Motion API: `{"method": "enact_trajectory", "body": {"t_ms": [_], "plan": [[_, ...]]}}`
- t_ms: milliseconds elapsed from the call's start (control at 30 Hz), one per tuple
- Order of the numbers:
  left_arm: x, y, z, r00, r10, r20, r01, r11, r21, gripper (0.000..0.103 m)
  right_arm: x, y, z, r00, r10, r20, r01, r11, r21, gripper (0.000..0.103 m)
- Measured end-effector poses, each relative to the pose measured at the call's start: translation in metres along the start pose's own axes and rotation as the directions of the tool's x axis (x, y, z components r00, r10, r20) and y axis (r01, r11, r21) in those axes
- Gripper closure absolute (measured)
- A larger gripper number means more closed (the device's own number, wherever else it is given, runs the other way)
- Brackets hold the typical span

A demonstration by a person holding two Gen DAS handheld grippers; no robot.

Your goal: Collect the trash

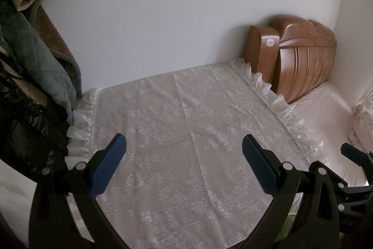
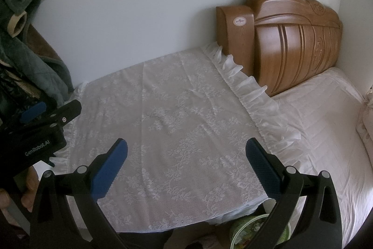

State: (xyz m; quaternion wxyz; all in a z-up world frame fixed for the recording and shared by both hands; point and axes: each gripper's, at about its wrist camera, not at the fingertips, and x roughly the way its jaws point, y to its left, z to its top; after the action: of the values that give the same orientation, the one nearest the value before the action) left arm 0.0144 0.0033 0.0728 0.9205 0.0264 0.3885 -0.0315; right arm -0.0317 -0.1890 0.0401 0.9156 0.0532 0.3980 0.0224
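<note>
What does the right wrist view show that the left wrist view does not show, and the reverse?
Only the right wrist view shows a round container with green contents at the bottom edge, a hand holding the left gripper's body, and its "GenRobot.AI" label. Only the left wrist view shows the left gripper's open fingers from behind, and a black plastic bag more fully. Both show the lace bedspread, the wooden headboard, the hanging grey clothes and the open right gripper.
</note>
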Motion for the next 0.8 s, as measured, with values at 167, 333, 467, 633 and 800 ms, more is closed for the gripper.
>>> {"method": "enact_trajectory", "body": {"t_ms": [167,333,467,633,800], "plan": [[0.0011,-0.0007,0.0010,1.000,0.000,0.000,0.000,1.000,0.000,0.008,-0.0003,-0.0007,-0.0007,1.000,0.000,-0.001,0.000,1.000,0.001,0.003],[0.0011,-0.0011,0.0010,1.000,0.000,-0.001,0.000,1.000,0.001,0.008,-0.0004,-0.0007,-0.0005,1.000,0.001,-0.001,-0.001,1.000,0.000,0.003],[0.0001,-0.0013,-0.0002,1.000,0.000,-0.001,0.000,1.000,0.000,0.008,-0.0007,-0.0008,-0.0006,1.000,0.001,-0.003,-0.001,1.000,-0.001,0.003],[0.0009,-0.0015,0.0007,1.000,0.002,-0.001,-0.002,1.000,0.000,0.008,-0.0008,-0.0015,-0.0026,1.000,0.003,-0.001,-0.003,1.000,-0.004,0.002],[0.0003,-0.0015,-0.0002,1.000,0.002,-0.001,-0.002,1.000,0.000,0.008,-0.0012,-0.0017,-0.0032,1.000,0.002,-0.004,-0.002,1.000,-0.003,0.003]]}}
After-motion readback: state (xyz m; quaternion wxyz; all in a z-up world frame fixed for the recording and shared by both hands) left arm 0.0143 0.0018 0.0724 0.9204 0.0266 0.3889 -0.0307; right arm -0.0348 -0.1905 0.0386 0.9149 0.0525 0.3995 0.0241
